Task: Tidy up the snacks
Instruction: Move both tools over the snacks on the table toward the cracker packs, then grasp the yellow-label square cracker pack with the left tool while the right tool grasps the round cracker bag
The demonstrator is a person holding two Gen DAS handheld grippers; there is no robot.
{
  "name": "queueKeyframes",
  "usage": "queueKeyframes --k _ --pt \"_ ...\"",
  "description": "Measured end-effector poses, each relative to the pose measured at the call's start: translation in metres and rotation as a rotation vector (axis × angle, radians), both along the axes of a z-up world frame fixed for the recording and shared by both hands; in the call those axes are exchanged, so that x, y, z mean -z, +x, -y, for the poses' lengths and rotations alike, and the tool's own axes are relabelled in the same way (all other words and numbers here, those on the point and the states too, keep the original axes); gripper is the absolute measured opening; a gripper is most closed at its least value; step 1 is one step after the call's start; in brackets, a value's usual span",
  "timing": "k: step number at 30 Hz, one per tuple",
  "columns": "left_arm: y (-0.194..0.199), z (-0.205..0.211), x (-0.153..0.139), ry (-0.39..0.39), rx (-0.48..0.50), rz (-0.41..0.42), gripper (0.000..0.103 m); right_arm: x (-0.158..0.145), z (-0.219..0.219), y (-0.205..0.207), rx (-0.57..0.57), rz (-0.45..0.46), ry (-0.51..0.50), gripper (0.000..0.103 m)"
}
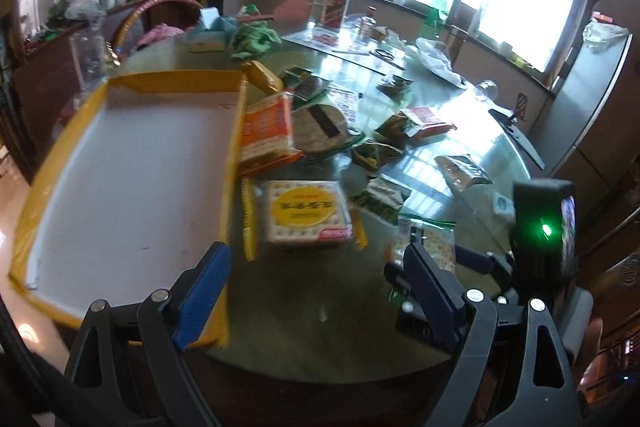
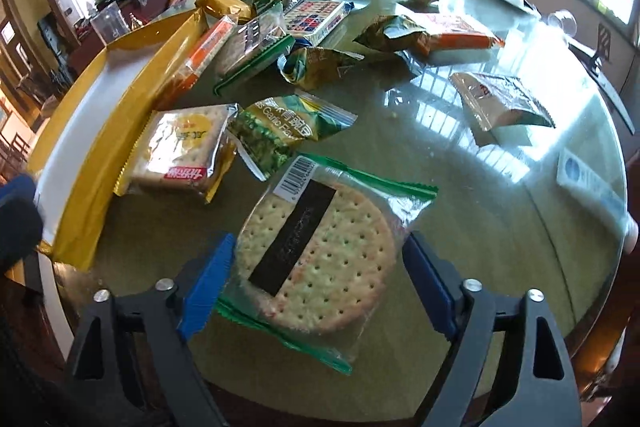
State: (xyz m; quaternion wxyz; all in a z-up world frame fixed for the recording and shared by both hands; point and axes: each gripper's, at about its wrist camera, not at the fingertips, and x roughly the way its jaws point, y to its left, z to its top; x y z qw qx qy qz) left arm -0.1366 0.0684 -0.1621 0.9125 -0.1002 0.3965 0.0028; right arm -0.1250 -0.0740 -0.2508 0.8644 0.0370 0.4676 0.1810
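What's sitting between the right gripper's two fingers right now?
In the right wrist view, the round cracker packet with green edges lies on the glass table between the open right gripper fingers; contact can't be told.

I'm seeing a green cloth (image 1: 256,37) lying crumpled far across the table. A white liquor bottle (image 1: 335,11) is standing beyond it.

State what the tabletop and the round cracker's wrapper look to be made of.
Tabletop: likely glass, glossy; it mirrors the windows sharply.
Round cracker's wrapper: thin clear plastic film with green crimped ends; the cracker shows through and the film glints.
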Motion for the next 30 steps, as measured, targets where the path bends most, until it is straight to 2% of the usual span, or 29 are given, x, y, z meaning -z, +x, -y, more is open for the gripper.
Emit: queueKeyframes --k 2,4,7,9,14,18,19,20,22,26,30 --pt "0.009 0.002 0.007 -0.028 0.020 -0.022 0.088 0.002 0.006 -0.002 -0.015 0.007 0.001 0.079" --pt "0.013 0.005 0.012 -0.020 0.037 -0.015 0.088 0.002 0.011 -0.004 -0.018 0.010 -0.004 0.078" --pt "0.019 0.007 0.025 0.030 0.053 -0.058 0.088 0.003 0.019 -0.005 -0.023 0.015 -0.005 0.078" --pt "0.020 0.002 0.036 0.060 0.016 -0.095 0.086 0.002 0.021 -0.004 -0.027 0.013 -0.003 0.078" --pt "0.009 -0.003 0.036 0.158 -0.032 -0.090 0.086 0.000 0.022 -0.003 -0.022 0.011 -0.007 0.079" --pt "0.000 -0.012 0.035 0.192 -0.061 -0.094 0.087 -0.001 0.023 -0.003 -0.023 0.011 -0.007 0.079" --pt "-0.001 -0.012 0.034 0.170 -0.046 -0.091 0.087 -0.001 0.022 -0.003 -0.021 0.013 -0.004 0.079" --pt "0.002 -0.011 0.033 0.213 0.017 -0.104 0.087 -0.001 0.022 -0.003 -0.024 0.014 -0.003 0.080" --pt "0.011 -0.010 0.030 0.132 0.043 -0.115 0.087 -0.001 0.022 -0.003 -0.030 0.018 0.002 0.080" --pt "0.024 -0.001 0.026 0.158 0.059 -0.112 0.087 -0.001 0.025 -0.004 -0.046 0.015 0.007 0.080" --pt "0.023 -0.007 0.022 0.116 0.048 -0.105 0.087 -0.001 0.027 -0.004 -0.051 0.007 0.020 0.084"
